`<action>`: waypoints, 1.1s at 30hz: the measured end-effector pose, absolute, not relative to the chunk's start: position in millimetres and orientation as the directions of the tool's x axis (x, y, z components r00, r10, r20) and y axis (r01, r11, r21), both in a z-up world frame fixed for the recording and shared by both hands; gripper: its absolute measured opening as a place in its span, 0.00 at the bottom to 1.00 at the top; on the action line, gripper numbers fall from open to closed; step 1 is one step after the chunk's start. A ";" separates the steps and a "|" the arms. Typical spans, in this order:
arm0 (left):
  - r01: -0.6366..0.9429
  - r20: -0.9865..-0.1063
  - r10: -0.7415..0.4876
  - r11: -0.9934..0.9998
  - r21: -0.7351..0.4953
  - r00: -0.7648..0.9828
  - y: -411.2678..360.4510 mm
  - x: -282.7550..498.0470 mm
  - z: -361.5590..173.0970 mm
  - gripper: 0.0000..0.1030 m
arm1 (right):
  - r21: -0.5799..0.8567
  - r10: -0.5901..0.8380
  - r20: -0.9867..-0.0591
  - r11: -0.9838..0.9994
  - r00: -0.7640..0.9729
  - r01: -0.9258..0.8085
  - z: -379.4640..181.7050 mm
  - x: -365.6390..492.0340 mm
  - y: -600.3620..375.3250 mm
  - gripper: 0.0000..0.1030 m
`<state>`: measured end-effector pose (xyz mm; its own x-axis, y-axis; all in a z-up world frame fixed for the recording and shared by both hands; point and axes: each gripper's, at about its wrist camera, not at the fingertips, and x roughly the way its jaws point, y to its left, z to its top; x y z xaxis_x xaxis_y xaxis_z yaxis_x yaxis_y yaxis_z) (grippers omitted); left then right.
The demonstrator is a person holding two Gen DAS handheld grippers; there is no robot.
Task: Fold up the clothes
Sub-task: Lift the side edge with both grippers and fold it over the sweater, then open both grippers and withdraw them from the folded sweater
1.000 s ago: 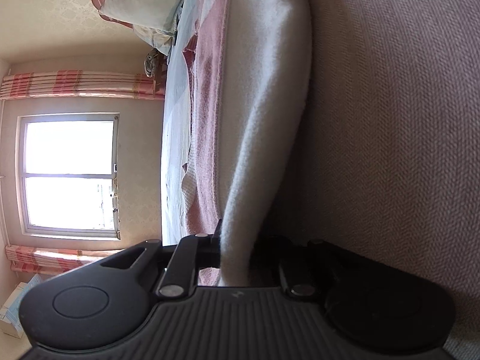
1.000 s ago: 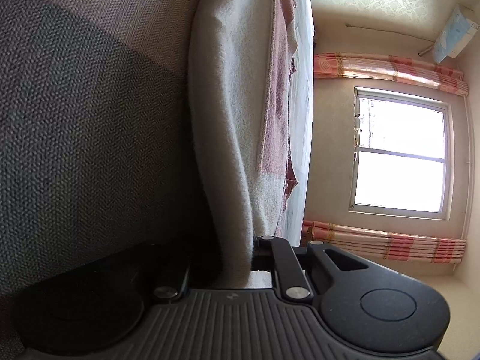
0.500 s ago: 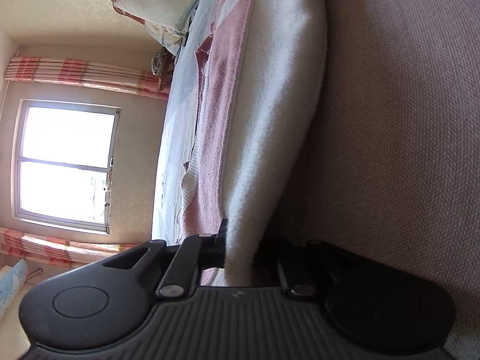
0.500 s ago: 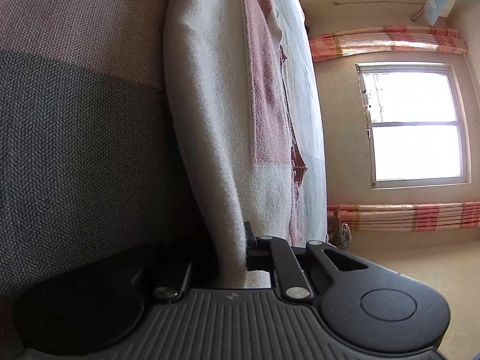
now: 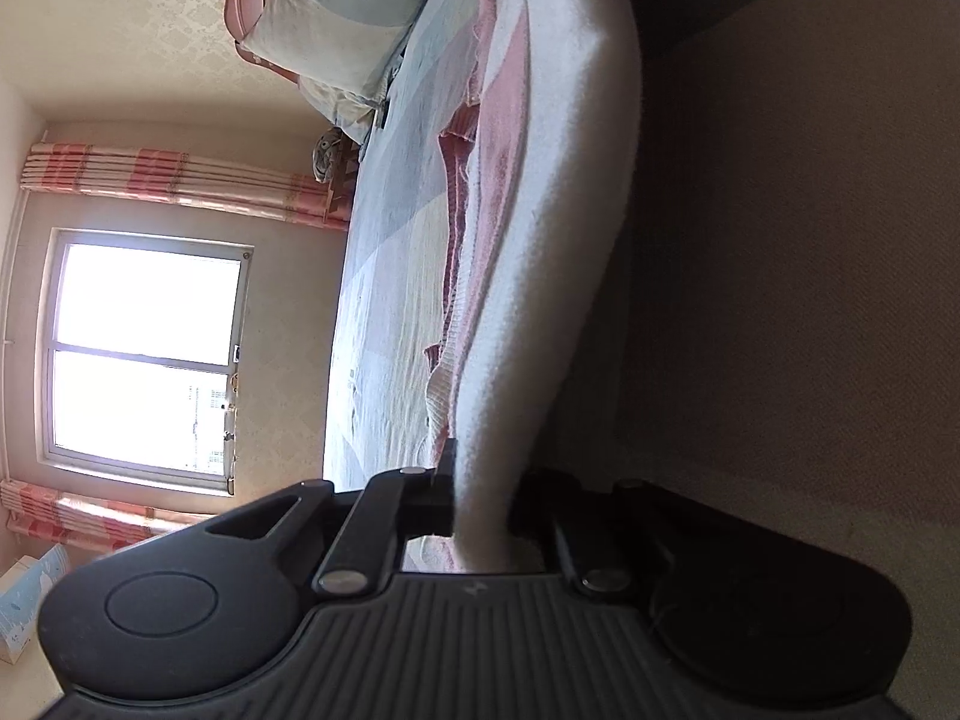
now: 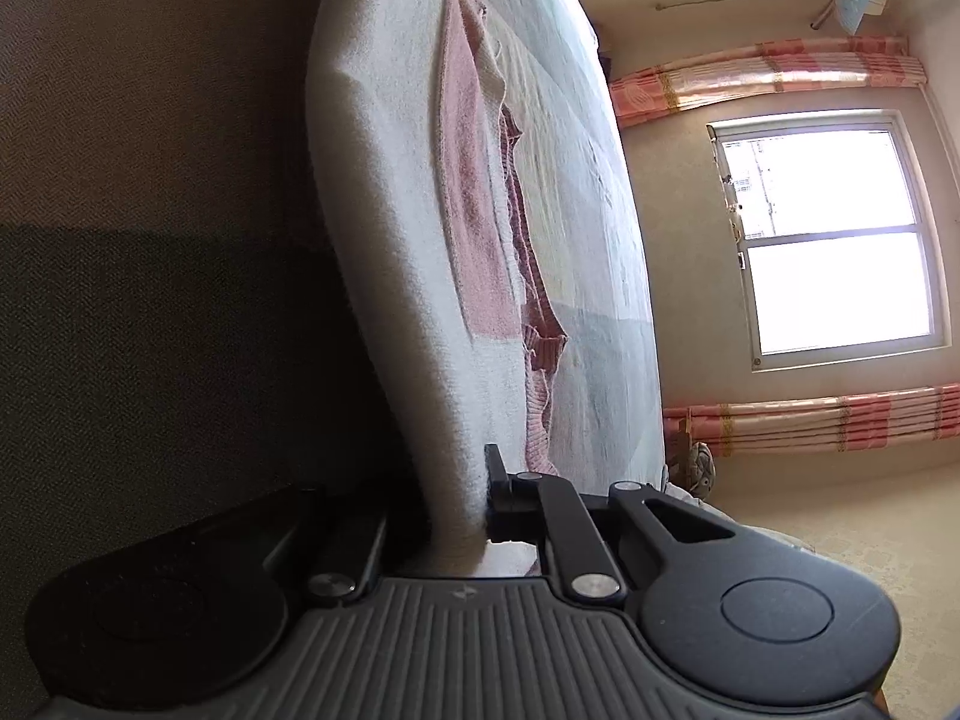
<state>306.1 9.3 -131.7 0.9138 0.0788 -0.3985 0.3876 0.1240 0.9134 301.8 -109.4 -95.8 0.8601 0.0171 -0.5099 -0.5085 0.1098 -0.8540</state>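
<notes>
Your left gripper (image 5: pixel 480 501) is clamped on a doubled edge of the white-and-pink sweater (image 5: pixel 540 228), and your right gripper (image 6: pixel 462 504) is pinched on the same garment at another spot — both jaws narrow, fabric filling the gap between them.

Where the sweater is: lifted off the bed (image 5: pixel 390 312), hanging as a long, taut fold that runs away from each gripper toward the far end. White knit faces the camera side; the pink panel and a ribbed pink cuff (image 6: pixel 543 354) sit on the side toward the bed. The cuff looks to be touching or just above the sheet, can't tell which. A pillow (image 5: pixel 336 18) lies at the head of the bed, well apart from the garment. A large grey-brown cloth surface fills the other side of both views, right next to the fold; can't tell what it is.

Progress, as a judgement: you're mid-fold. The garment reads as doubled over lengthwise w/ both ends of the crease in your grip, so at least one fold line exists. It isn't lying flat as a finished bundle anywhere in view. How many folds are already in it — can't tell from these angles, since most of the body is edge-on.

Left to do, probably: lay it down on the bed w/ edges aligned, let go, then any cross-fold needed.
</notes>
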 end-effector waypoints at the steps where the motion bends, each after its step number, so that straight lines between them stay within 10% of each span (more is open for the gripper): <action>1: 0.398 -0.409 0.077 0.121 0.909 0.909 8.4 296.3 -130.7 0.06 | -0.849 0.018 -0.519 0.103 0.855 -0.518 -93.5 295.4 -109.9 0.12; 24: 0.529 -0.538 0.037 0.137 0.838 0.842 -2.5 122.7 -137.6 0.06 | -0.738 0.000 -0.669 0.127 0.744 -0.663 -77.4 137.7 -103.8 0.14; 33: 0.668 -0.721 -0.045 0.420 0.614 0.691 37.8 103.2 -67.9 0.16 | -0.590 -0.016 -0.792 0.280 0.611 -0.757 -67.6 125.1 -132.0 0.59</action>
<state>103.2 37.8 -67.9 0.6912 -0.0448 -0.7213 0.6681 0.4200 0.6142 125.1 -132.0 -67.6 0.6107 -0.0163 -0.7917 -0.7574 0.2795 -0.5900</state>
